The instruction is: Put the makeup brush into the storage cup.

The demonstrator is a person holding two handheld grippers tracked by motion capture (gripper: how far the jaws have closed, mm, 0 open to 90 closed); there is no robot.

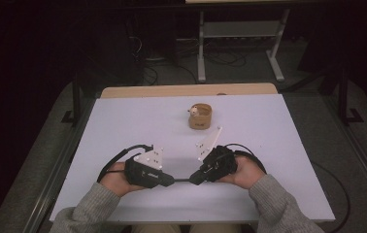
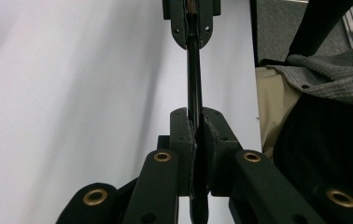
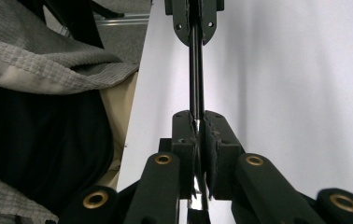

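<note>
**Thin black rod pinched from both ends**

Left claw point(image 1: 171, 181) clenched on one end of the rod point(image 1: 182, 180), low over the table point(image 1: 123, 126) at about six o'clock. Right claw point(image 1: 194, 178) clamped on the other end. Best kept level and in line, both grips firm, no twisting against each other. From above: small brown cup point(image 1: 200, 116) well apart at twelve o'clock. From the claw cameras: rod point(image 2: 194, 79) pinched between the pads, grey sleeve point(image 3: 39, 56) beside.
</note>
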